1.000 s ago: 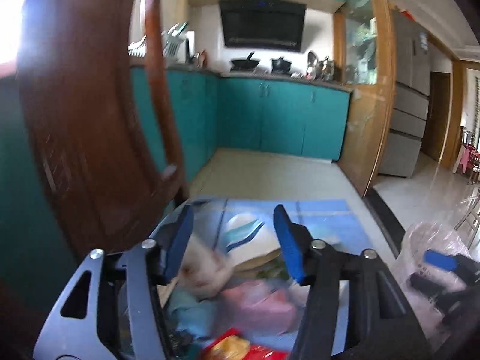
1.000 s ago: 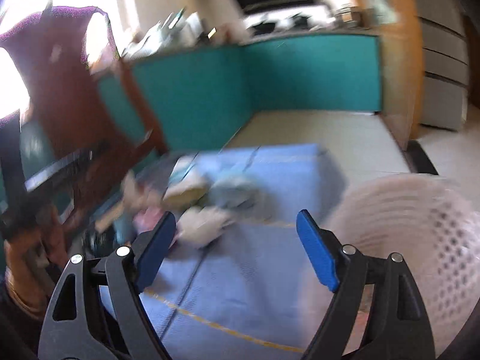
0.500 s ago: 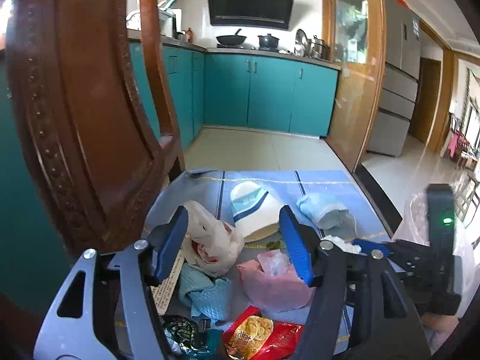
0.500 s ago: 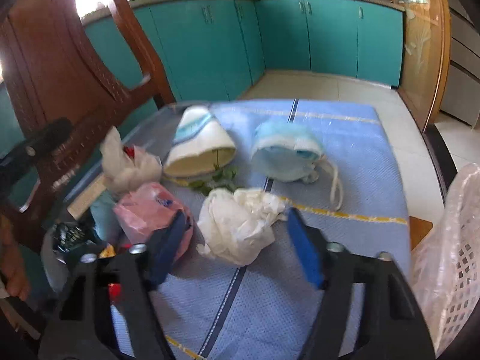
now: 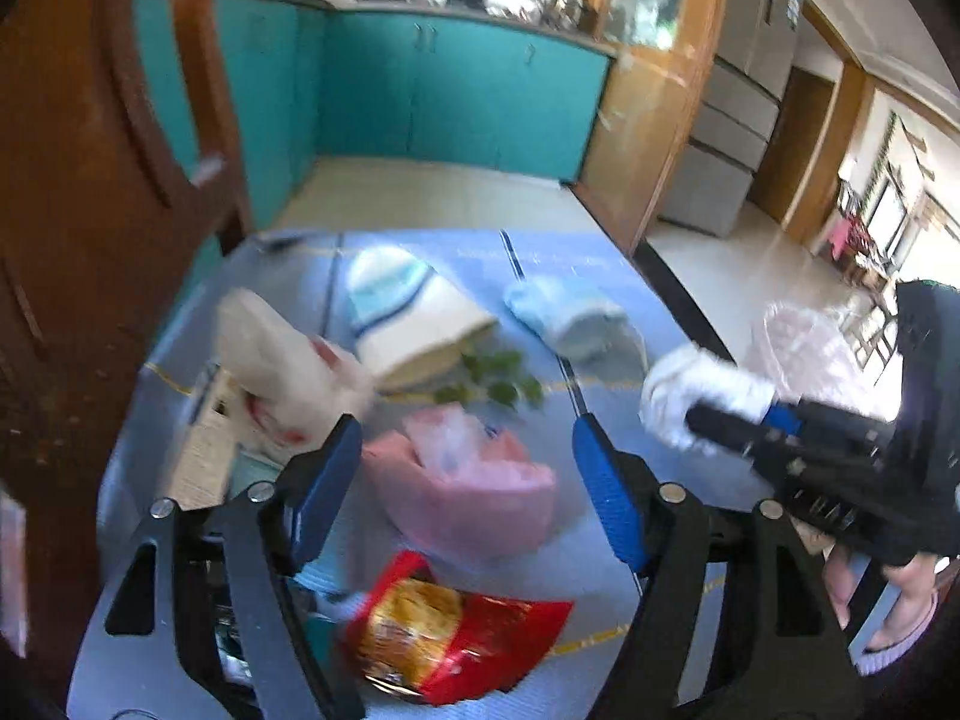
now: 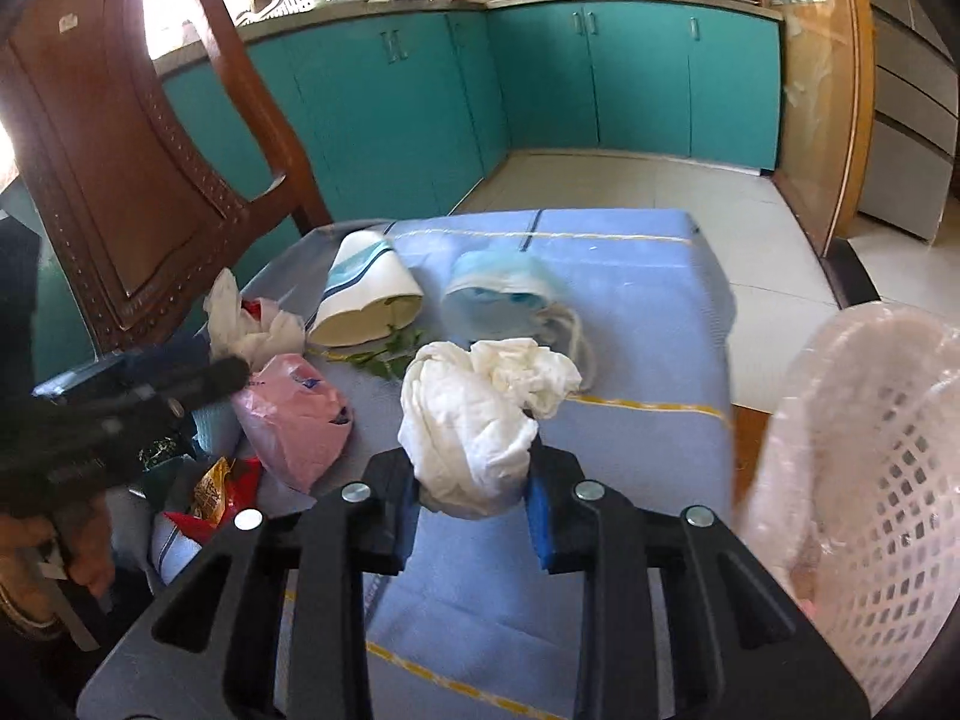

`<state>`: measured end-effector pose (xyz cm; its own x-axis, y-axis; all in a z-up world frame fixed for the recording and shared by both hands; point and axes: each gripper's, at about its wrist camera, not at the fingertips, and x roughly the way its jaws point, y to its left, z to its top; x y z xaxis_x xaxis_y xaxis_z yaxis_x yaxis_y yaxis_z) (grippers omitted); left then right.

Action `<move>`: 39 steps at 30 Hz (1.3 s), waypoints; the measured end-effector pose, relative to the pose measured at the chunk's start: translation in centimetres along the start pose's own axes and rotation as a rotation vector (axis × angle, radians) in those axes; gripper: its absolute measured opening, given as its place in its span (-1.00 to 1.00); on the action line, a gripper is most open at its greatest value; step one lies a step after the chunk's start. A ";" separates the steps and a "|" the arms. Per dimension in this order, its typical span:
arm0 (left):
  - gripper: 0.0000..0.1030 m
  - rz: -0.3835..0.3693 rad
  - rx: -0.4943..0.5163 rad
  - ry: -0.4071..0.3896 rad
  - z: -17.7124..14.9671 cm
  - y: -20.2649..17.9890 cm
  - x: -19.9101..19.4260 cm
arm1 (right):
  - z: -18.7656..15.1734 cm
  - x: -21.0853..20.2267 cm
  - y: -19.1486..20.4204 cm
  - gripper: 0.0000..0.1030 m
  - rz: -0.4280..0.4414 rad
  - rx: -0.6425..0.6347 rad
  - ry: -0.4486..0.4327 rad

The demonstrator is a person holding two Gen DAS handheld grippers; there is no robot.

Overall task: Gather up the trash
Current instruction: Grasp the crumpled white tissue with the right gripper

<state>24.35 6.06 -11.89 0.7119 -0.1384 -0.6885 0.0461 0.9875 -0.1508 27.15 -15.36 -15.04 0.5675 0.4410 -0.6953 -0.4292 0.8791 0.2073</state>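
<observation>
The right tool is squeezed tight on the white tissue wad, so carry it gently over to the white basket just beside it, while the left tool waits wide apart over the pink bag.

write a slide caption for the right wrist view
Right gripper clamps a crumpled white tissue wad above the blue tablecloth, lined basket waiting alongside.

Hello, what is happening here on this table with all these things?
A person is clearing trash off a table with a blue cloth. The right gripper is shut on a crumpled white tissue, beside a lined white basket. The left gripper is open above a pink bag. A paper cup and a red snack wrapper lie on the cloth.
</observation>
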 end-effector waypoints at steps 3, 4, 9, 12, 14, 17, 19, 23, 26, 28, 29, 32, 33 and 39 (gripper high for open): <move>0.50 0.019 0.031 0.026 -0.5 -0.9 1.0 | -0.3 -0.2 0.1 -0.42 -0.005 -0.013 0.006; 0.50 0.026 0.039 0.037 -0.6 -1.2 1.3 | -0.2 0.1 0.4 -0.42 -0.009 -0.018 0.012; 0.51 0.052 0.054 0.075 -1.1 -1.7 2.5 | -0.5 0.5 1.3 -0.41 -0.015 -0.057 0.037; 0.51 0.060 0.057 0.092 -1.5 -1.5 2.9 | -0.6 0.5 1.5 -0.40 -0.028 -0.072 0.040; 0.47 0.060 0.050 0.104 -1.6 -1.2 3.2 | -0.6 0.4 1.3 -0.26 -0.036 -0.070 0.044; 0.25 0.050 0.040 0.114 -1.8 -1.0 3.4 | -0.6 0.1 0.7 0.06 -0.038 -0.040 0.033; 0.14 0.049 0.046 0.118 -1.9 -1.0 3.6 | -0.5 -0.3 0.5 0.17 -0.037 -0.031 0.021; 0.07 0.052 0.071 0.109 -2.0 -1.5 3.5 | -0.5 -0.6 0.3 0.35 -0.055 -0.027 0.007; 0.03 0.050 0.068 0.094 -1.9 -1.5 3.2 | -0.6 -0.2 0.2 0.35 -0.056 -0.027 0.024; 0.03 0.043 0.059 0.087 -1.8 -1.4 3.1 | -0.7 0.2 0.4 0.35 -0.067 -0.038 0.039; 0.03 0.041 0.056 0.086 -1.8 -1.3 3.0 | -0.8 0.3 0.5 0.35 -0.071 -0.045 0.046; 0.03 0.040 0.053 0.088 -1.8 -1.3 3.0 | -0.9 0.9 0.6 0.35 -0.084 -0.060 0.064; 0.02 0.038 0.054 0.087 -1.8 -1.3 3.0 | -1.0 1.0 0.6 0.35 -0.088 -0.062 0.068; 0.03 0.034 0.054 0.091 -1.8 -1.3 3.2 | -1.3 1.7 1.0 0.35 -0.126 -0.095 0.085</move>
<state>25.28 4.19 -15.19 0.6469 -0.1083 -0.7549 0.0623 0.9941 -0.0892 26.79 -13.93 -16.92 0.5610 0.3084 -0.7682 -0.4253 0.9036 0.0522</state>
